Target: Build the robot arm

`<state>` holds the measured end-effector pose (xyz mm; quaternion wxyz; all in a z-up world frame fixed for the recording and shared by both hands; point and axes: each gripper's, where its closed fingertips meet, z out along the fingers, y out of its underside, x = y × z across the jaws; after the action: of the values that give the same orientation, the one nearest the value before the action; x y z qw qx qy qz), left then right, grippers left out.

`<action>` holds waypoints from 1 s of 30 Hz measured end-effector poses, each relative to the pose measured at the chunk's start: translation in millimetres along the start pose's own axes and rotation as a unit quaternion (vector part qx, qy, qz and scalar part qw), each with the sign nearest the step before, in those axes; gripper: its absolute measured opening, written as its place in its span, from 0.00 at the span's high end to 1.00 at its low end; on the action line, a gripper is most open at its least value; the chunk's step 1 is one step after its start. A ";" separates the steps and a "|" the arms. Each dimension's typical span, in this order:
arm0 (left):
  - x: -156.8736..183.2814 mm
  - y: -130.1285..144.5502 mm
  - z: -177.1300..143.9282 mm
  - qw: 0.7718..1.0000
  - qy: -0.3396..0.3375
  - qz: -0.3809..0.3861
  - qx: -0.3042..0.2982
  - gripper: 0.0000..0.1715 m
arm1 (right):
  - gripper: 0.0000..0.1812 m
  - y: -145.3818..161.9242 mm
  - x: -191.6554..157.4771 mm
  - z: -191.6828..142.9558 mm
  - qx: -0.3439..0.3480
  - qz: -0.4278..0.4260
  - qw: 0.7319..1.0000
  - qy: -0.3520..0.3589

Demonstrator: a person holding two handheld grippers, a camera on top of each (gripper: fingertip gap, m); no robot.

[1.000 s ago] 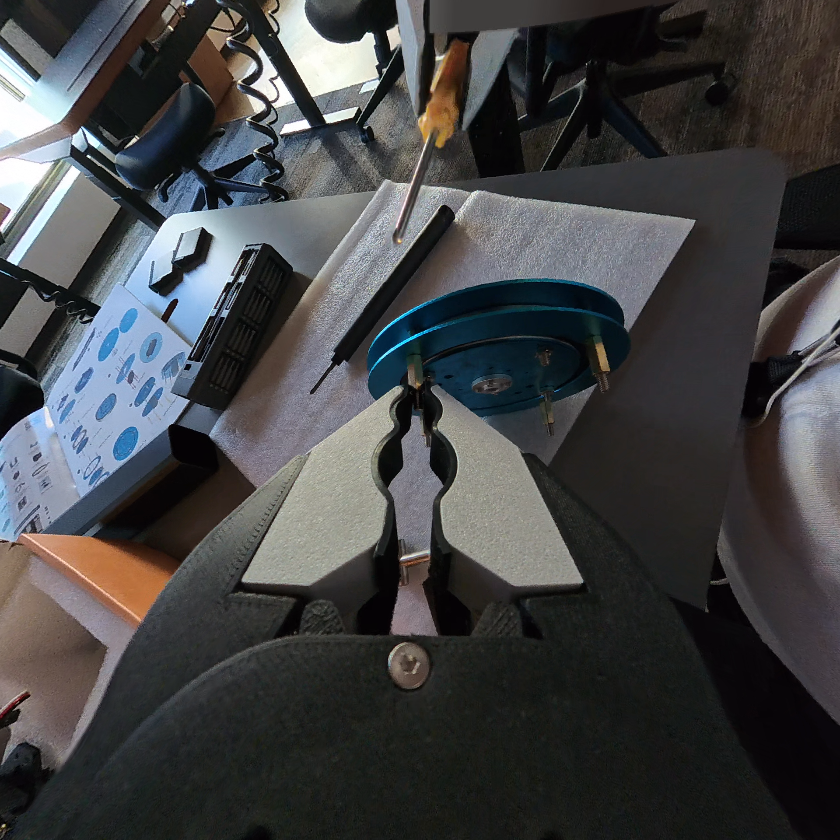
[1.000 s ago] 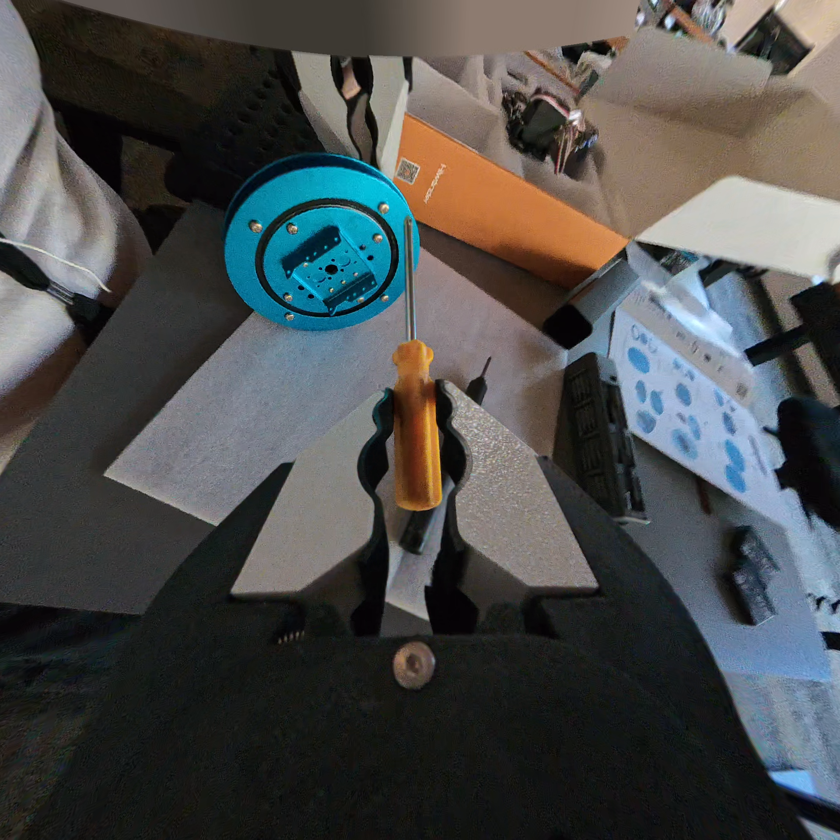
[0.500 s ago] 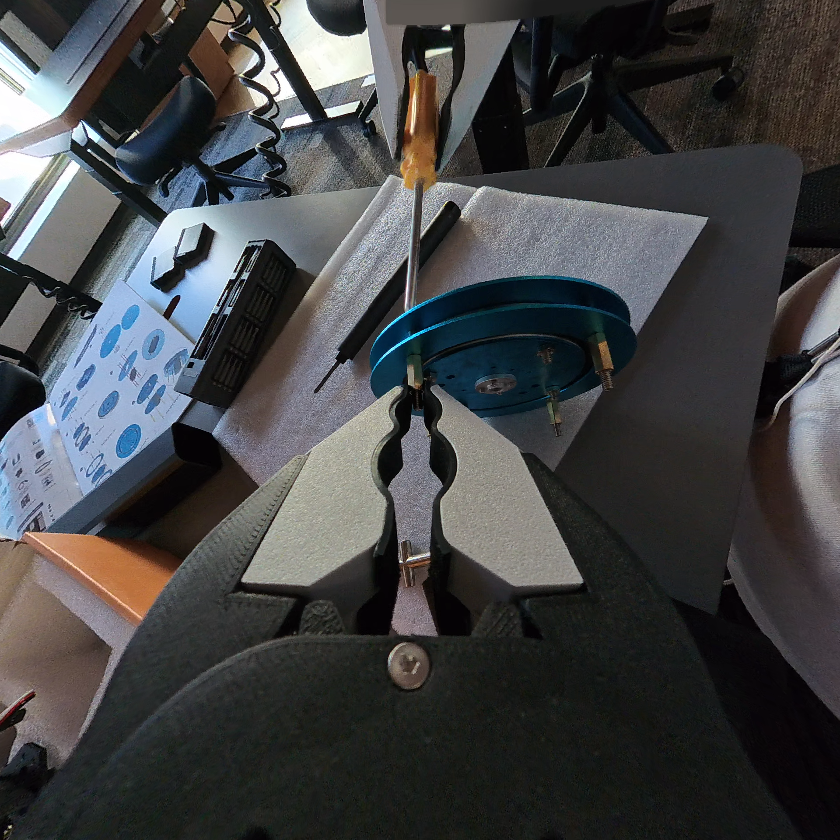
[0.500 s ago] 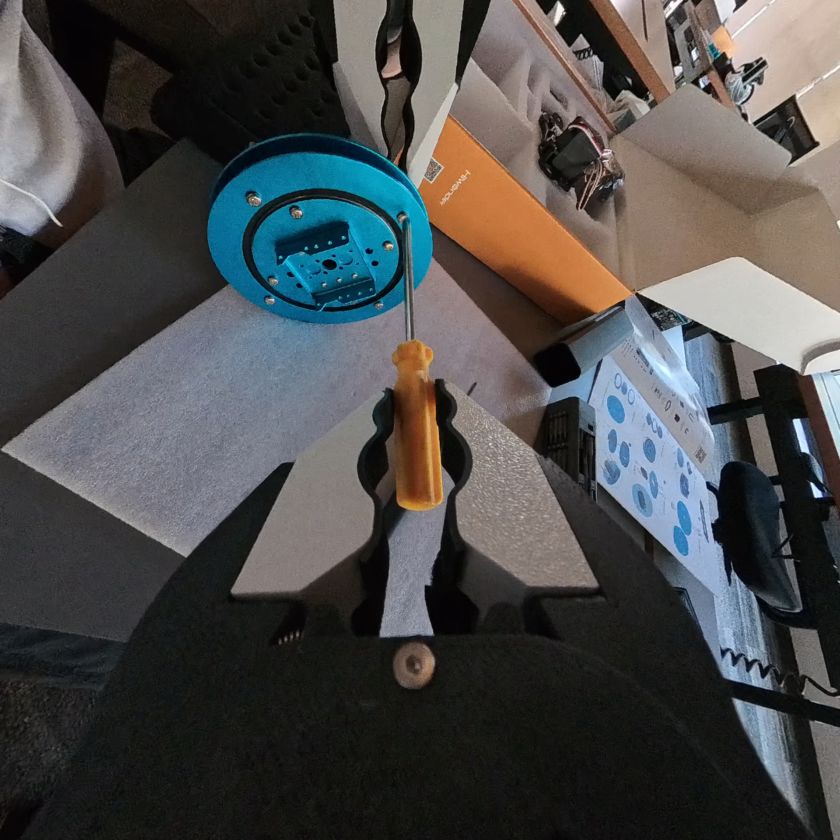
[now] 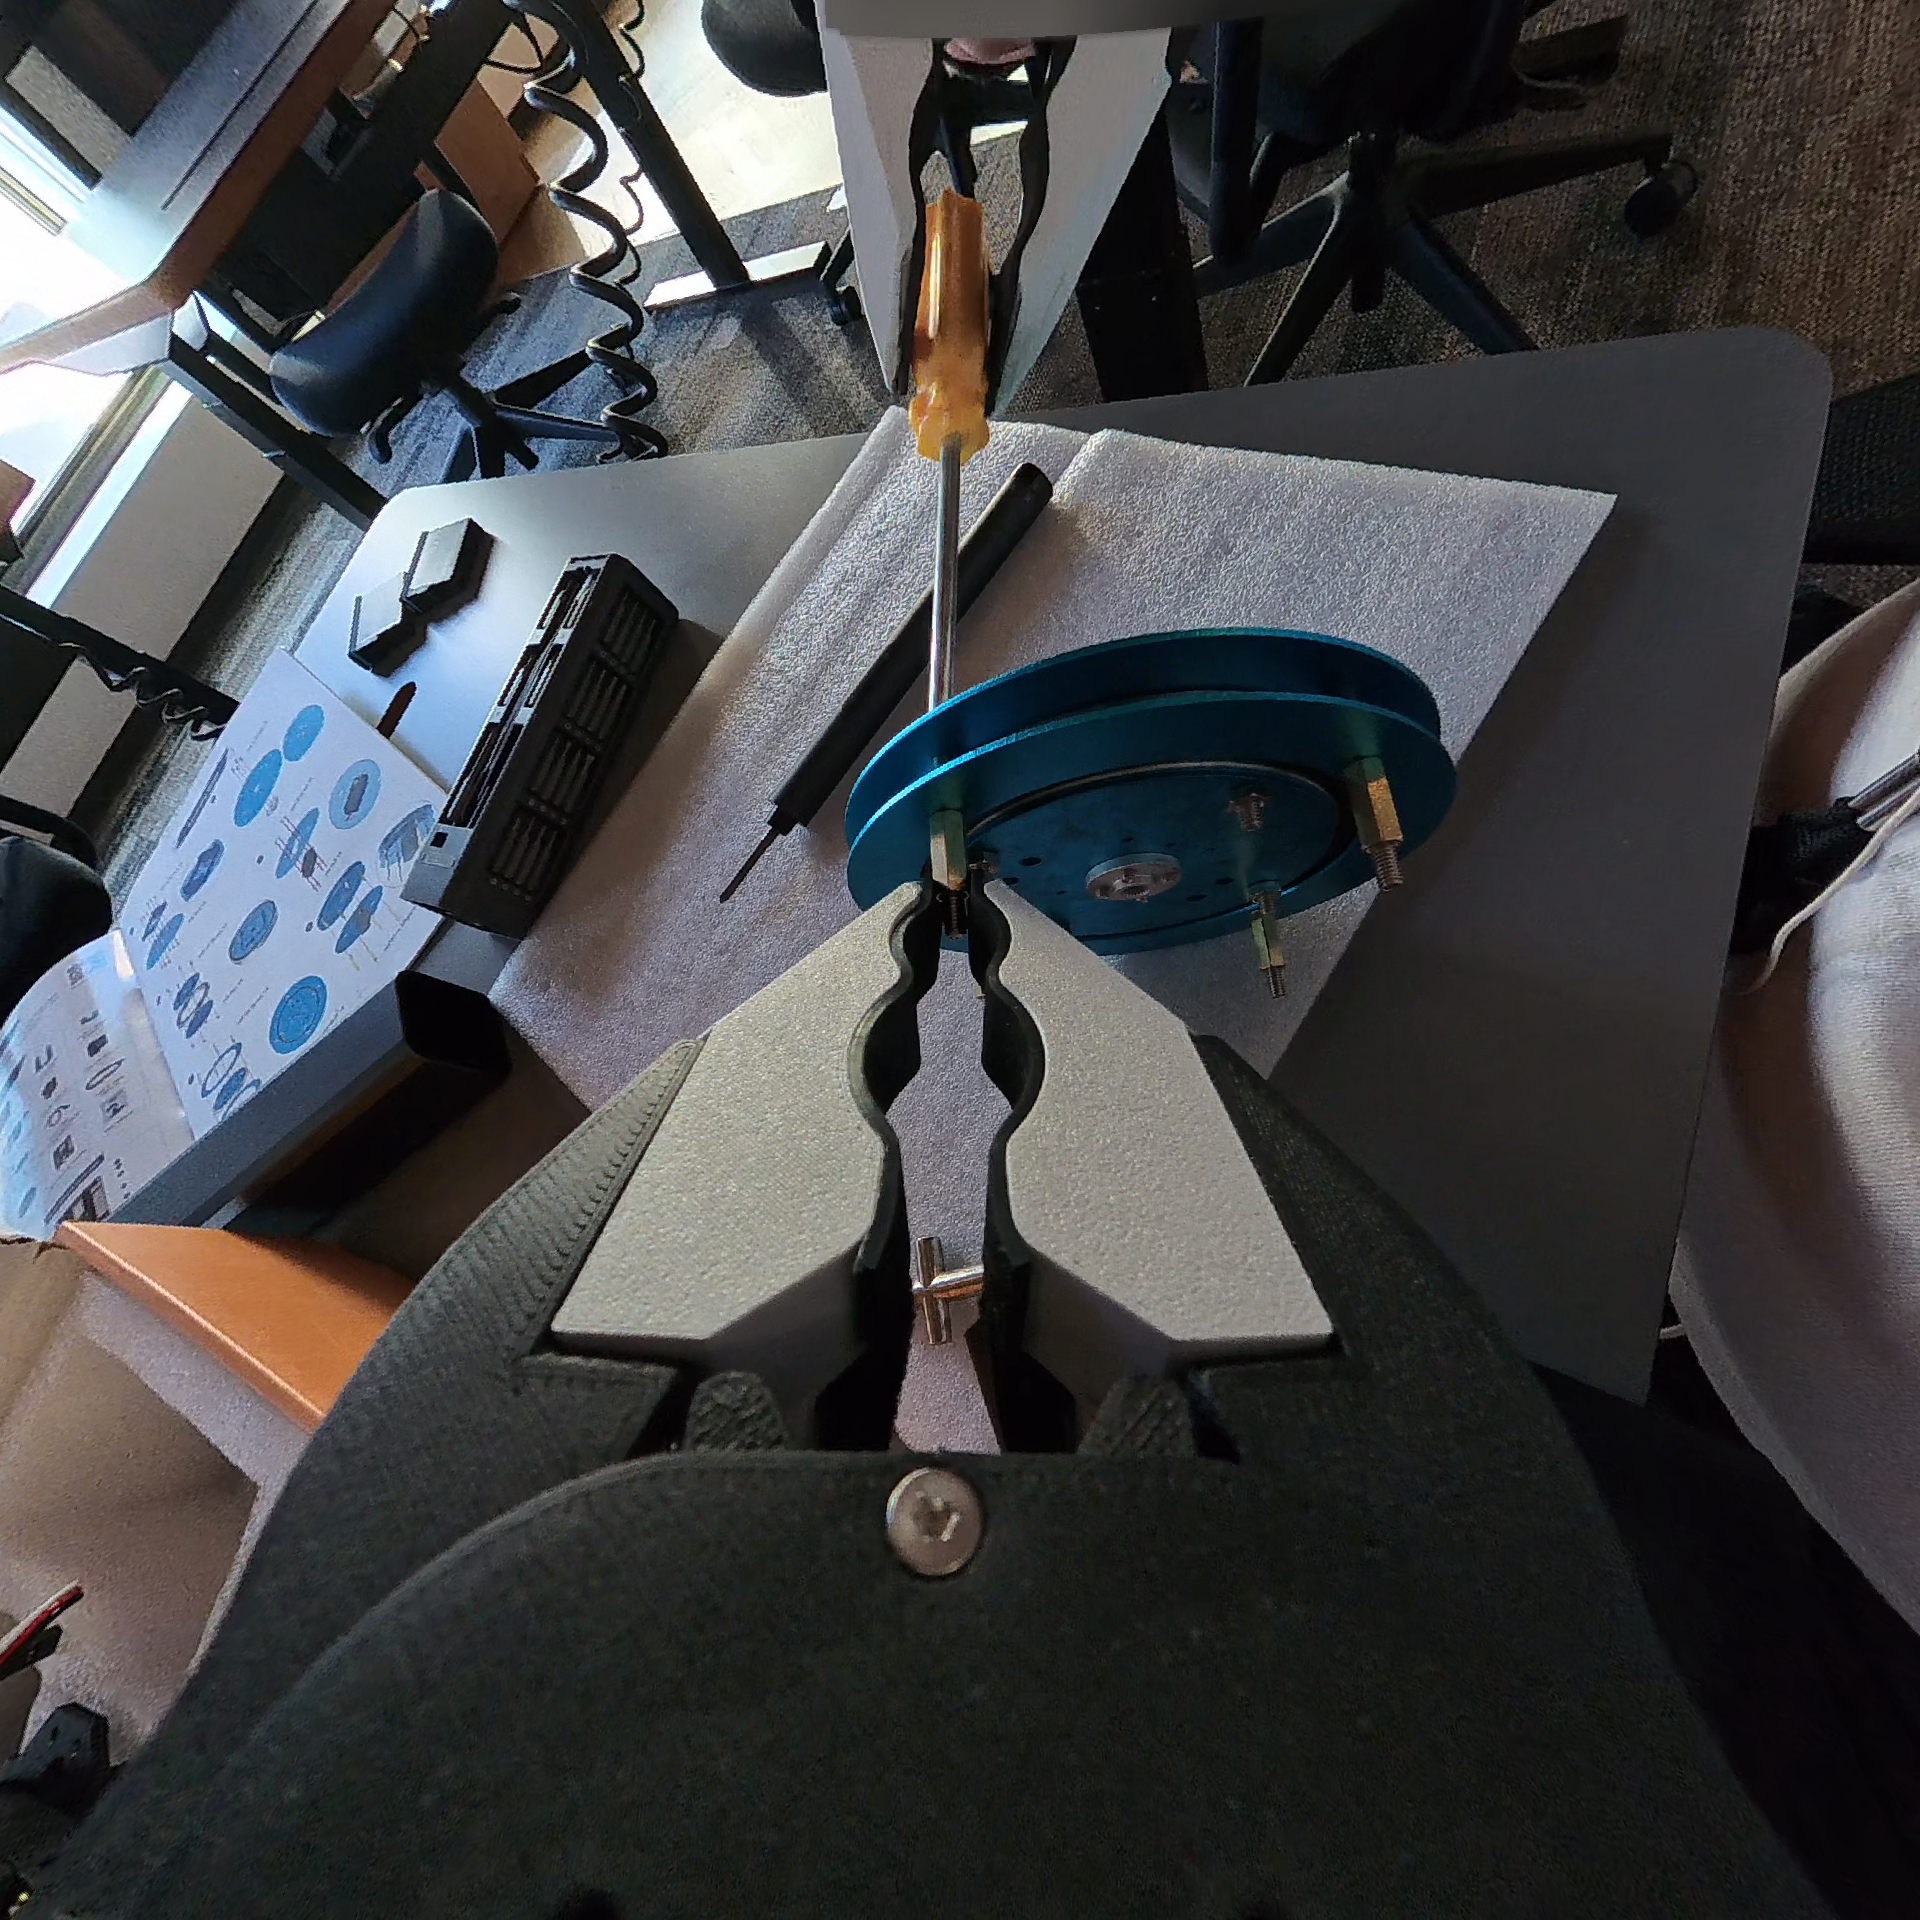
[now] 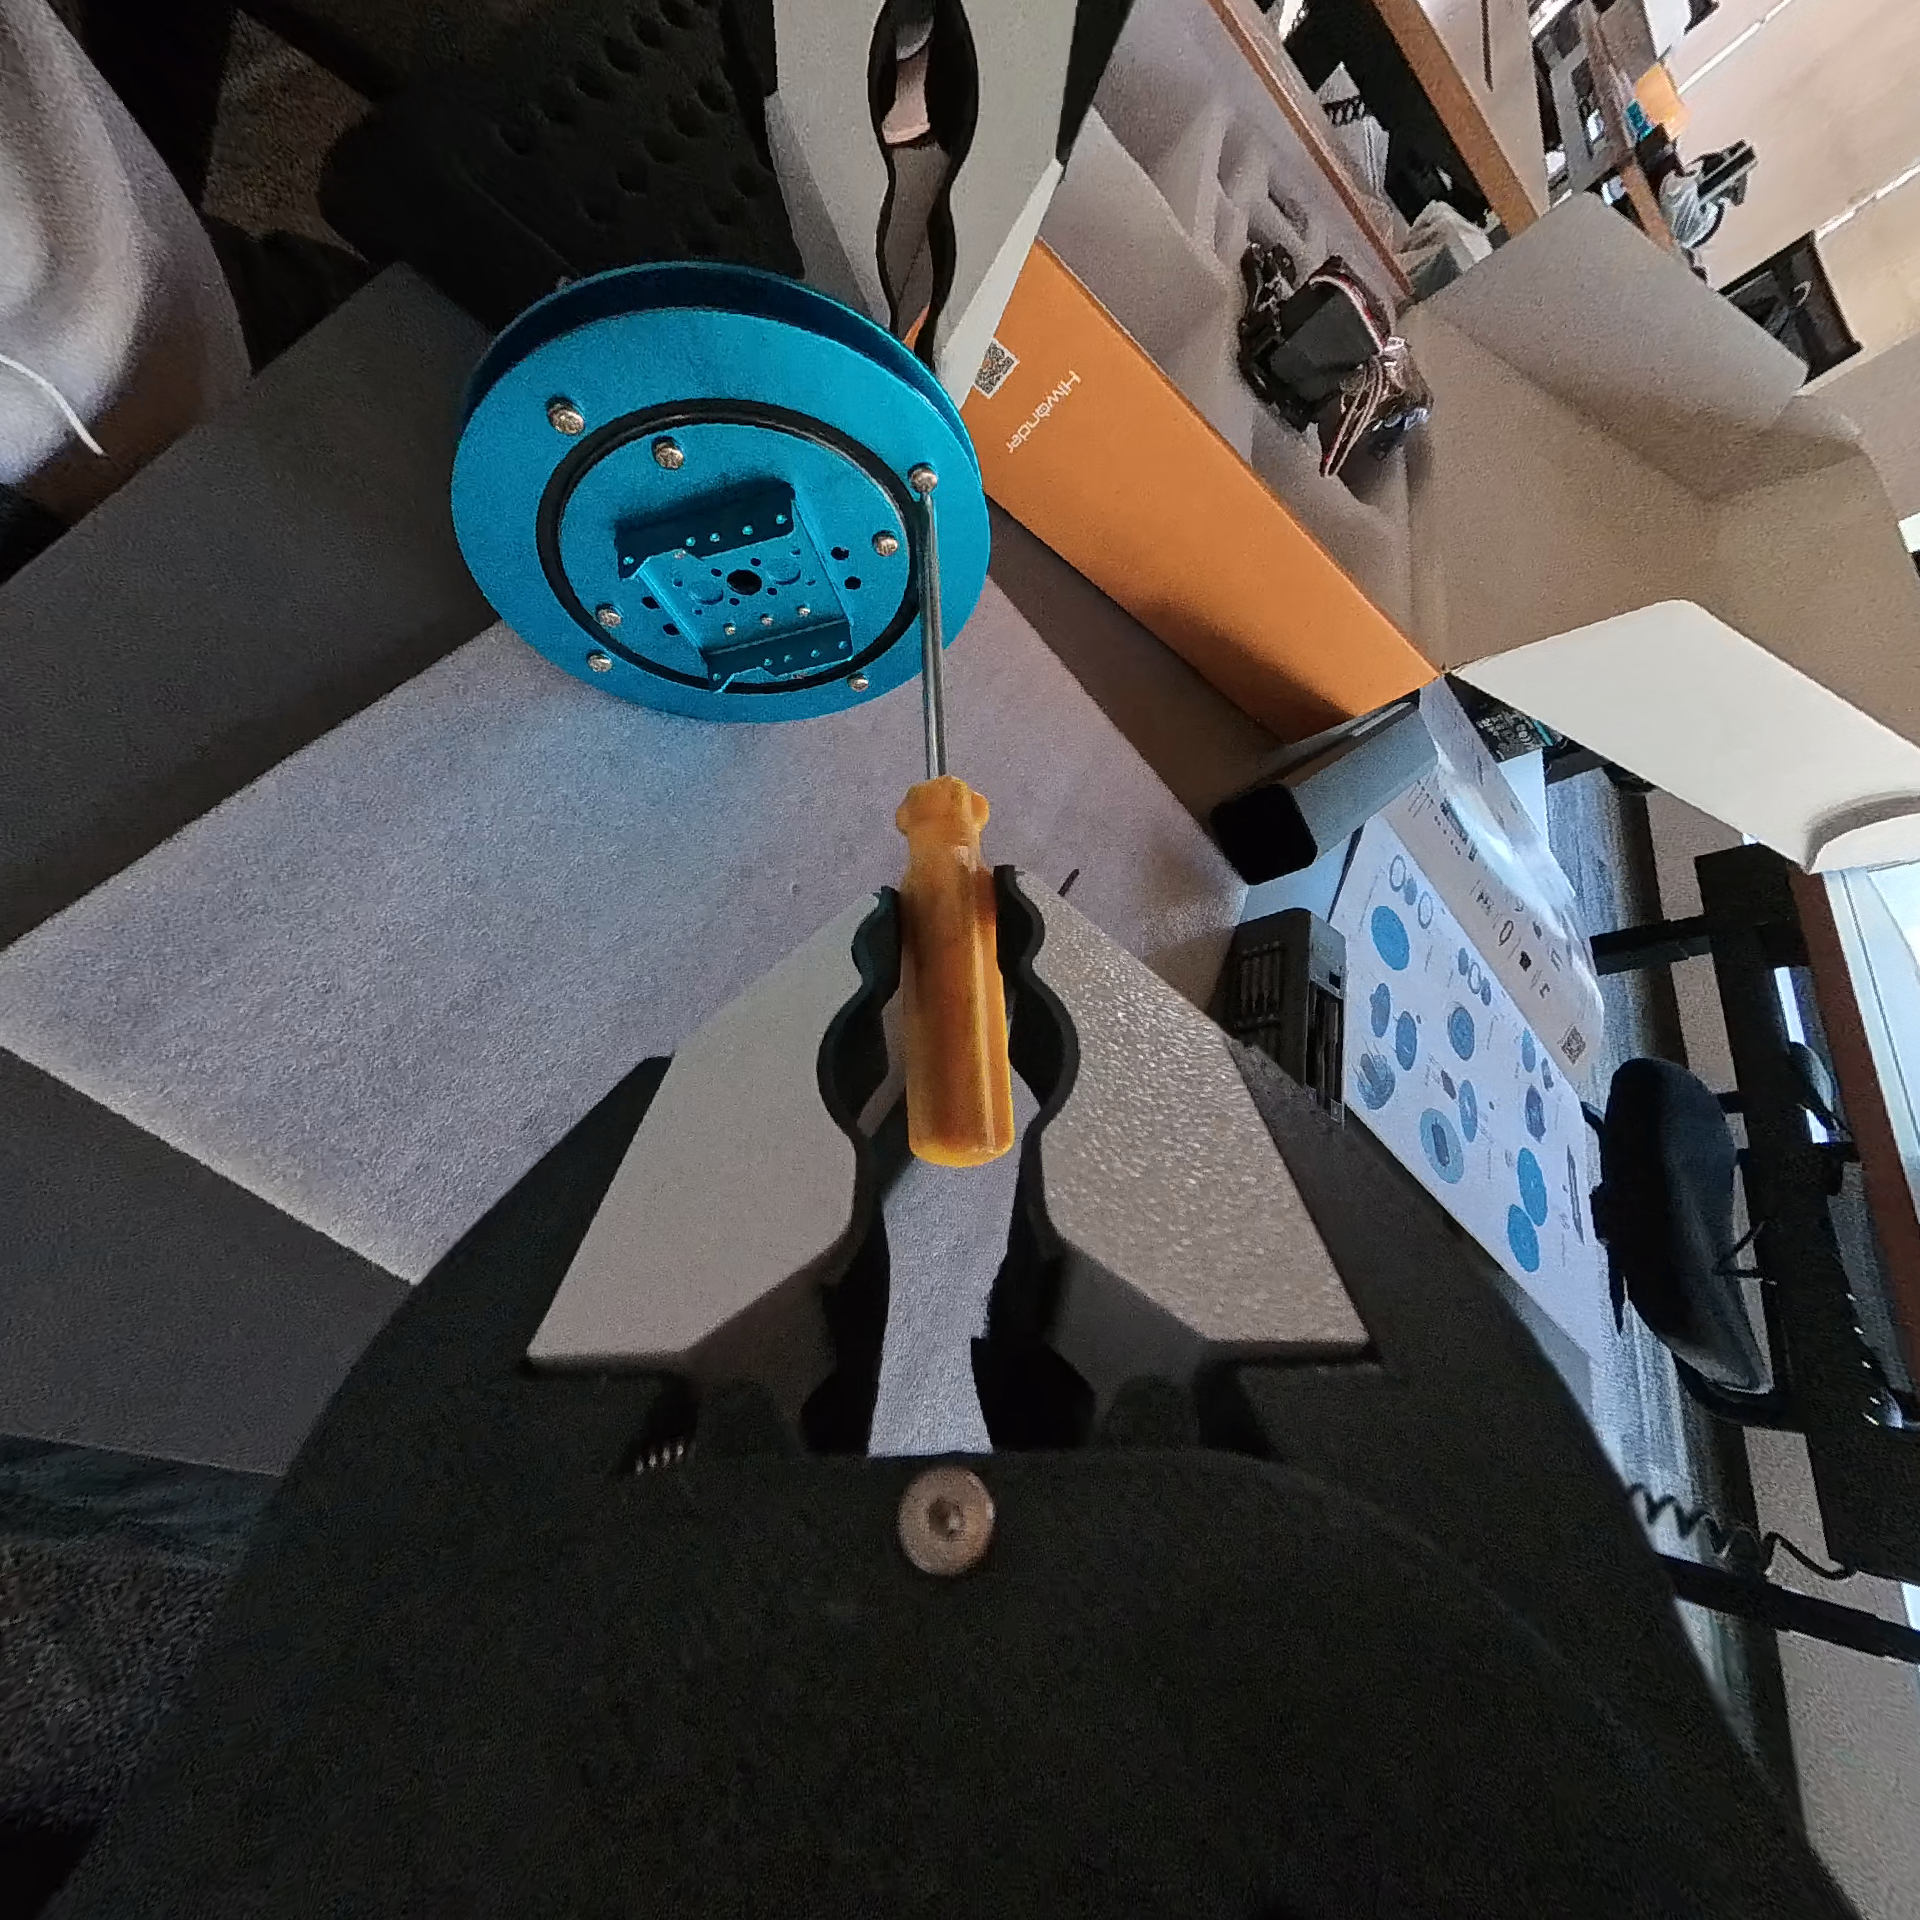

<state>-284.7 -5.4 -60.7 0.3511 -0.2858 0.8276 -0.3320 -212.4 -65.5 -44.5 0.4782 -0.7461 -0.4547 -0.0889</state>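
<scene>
On the left of the left wrist view, a white printed sheet with blue round diagrams [image 5: 260, 831] lies at the left edge of the grey table [image 5: 1558, 935], with two small black blocks [image 5: 421, 592] beyond it. Just to the right of the sheet rests a black slotted bit case [image 5: 551, 748], at the left edge of the white foam mat [image 5: 1299, 561] that covers the middle of the table. On the mat lies a slim black driver handle with a thin tip [image 5: 904, 644], running diagonally toward the far edge.

The left gripper [image 5: 956, 914] has its jaws nearly closed on a small brass standoff post [image 5: 948, 847] at the near left rim of the blue round double-plate metal disc assembly [image 5: 1143, 779]. That assembly sits over the mat, tilted up toward the gripper, its other standoffs pointing outward from its underside.

The right gripper [image 6: 948, 904] has its jaws clamped on the orange plastic handle of the screwdriver [image 6: 951, 997]. The steel shaft runs forward, and its tip meets a silver screw head [image 6: 922, 478] near the rim of the disc's face, on the side where the left gripper holds.

Farther right in the right wrist view, an orange cardboard box [image 6: 1174, 520] stands beyond the table's edge, lined with grey foam, and a black office chair [image 6: 1673, 1216] sits on the floor.
</scene>
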 end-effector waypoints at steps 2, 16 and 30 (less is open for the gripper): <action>-0.4 0.2 0.1 1.000 0.000 0.000 -0.001 0.98 | 0.91 0.4 0.2 -1.1 -0.001 -0.002 1.000 0.003; -1.0 0.4 0.6 1.000 0.001 0.008 -0.006 0.98 | 0.91 0.8 -0.7 -6.2 -0.003 -0.031 0.999 0.021; 0.5 -1.3 0.2 0.999 -0.003 0.039 0.000 0.98 | 0.91 -9.9 9.8 -10.9 -0.013 -0.223 0.965 0.136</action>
<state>-284.6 -6.7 -60.0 0.3658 -0.2542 0.8372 -0.3172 -211.0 -67.0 -27.0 0.4937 -0.6129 -0.5391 -0.3000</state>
